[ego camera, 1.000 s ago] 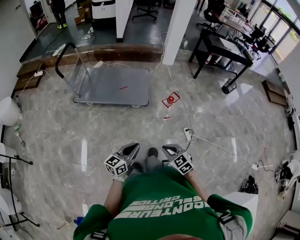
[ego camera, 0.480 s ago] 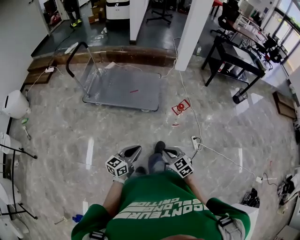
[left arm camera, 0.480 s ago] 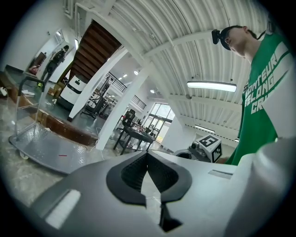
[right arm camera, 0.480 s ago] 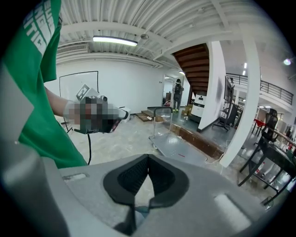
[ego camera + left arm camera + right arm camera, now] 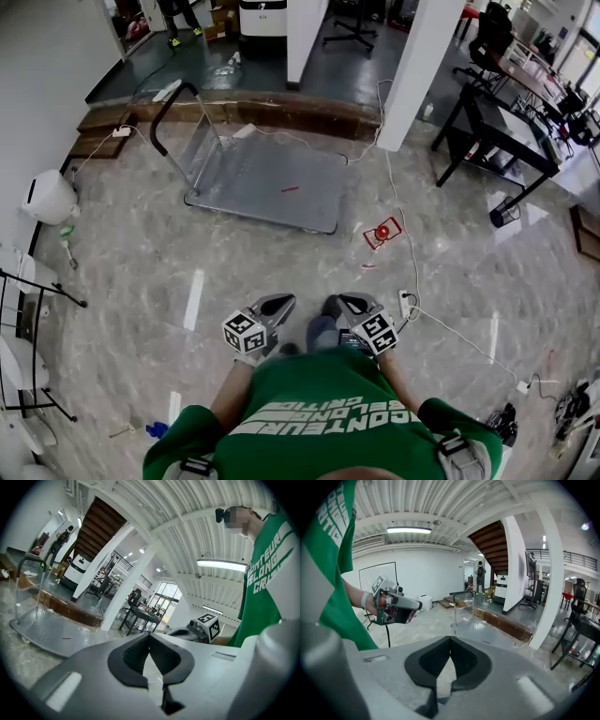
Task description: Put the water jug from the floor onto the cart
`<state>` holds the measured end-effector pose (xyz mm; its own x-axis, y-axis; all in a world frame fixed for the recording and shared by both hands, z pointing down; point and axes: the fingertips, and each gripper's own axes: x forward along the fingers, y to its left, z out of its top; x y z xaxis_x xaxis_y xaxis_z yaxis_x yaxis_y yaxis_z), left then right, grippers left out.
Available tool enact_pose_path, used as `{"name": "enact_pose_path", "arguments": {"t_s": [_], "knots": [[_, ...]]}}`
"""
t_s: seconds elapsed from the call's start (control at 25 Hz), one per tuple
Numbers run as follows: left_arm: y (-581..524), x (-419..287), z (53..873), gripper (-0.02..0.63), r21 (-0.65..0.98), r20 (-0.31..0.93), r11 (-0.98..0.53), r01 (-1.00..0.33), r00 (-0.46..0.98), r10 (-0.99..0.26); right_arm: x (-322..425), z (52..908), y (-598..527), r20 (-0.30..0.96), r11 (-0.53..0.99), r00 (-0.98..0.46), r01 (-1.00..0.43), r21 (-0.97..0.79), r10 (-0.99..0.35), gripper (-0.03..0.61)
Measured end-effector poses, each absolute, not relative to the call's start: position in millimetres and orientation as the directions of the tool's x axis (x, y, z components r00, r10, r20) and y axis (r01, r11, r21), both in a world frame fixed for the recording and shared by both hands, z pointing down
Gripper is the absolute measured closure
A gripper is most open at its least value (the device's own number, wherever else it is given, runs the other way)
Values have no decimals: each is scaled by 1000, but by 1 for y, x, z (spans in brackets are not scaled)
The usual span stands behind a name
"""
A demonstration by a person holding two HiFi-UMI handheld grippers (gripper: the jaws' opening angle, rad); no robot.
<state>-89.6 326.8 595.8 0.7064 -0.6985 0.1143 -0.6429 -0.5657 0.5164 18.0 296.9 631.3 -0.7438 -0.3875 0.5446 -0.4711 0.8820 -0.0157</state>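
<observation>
A white jug (image 5: 47, 197) stands on the marble floor by the left wall; in the right gripper view the jug (image 5: 424, 602) is small and far off. The grey flat cart (image 5: 267, 178) with a black push handle stands ahead, with nothing on it but a small red mark. My left gripper (image 5: 278, 305) and right gripper (image 5: 354, 302) are held side by side close to my body, far from both jug and cart. Both are shut with nothing between the jaws. The cart (image 5: 42, 625) shows beyond the left gripper (image 5: 149, 637); the right gripper (image 5: 450, 639) points toward the cart (image 5: 480, 630).
A white pillar (image 5: 417, 66) and a brown wooden step (image 5: 281, 111) lie behind the cart. A red item (image 5: 382, 232), a power strip (image 5: 407, 303) and cables lie on the floor at right. A black desk (image 5: 497, 122) is at far right, black racks (image 5: 23, 347) at left.
The view has swung left: the cart and pillar have shifted right and lower in the head view, and the white jug has come further in. Both grippers stay shut, held together.
</observation>
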Motion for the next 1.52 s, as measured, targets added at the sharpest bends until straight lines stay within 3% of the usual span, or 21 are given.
{"name": "enact_pose_path", "arguments": {"t_s": [0.64, 1.52], "knots": [[187, -61, 589, 609, 507, 148, -538, -673, 683, -715, 33, 634, 148, 535, 915, -774, -404, -7, -338, 586], [97, 46, 579, 609, 469, 192, -657, -591, 794, -577, 136, 646, 61, 511, 841, -738, -539, -53, -440, 585]]}}
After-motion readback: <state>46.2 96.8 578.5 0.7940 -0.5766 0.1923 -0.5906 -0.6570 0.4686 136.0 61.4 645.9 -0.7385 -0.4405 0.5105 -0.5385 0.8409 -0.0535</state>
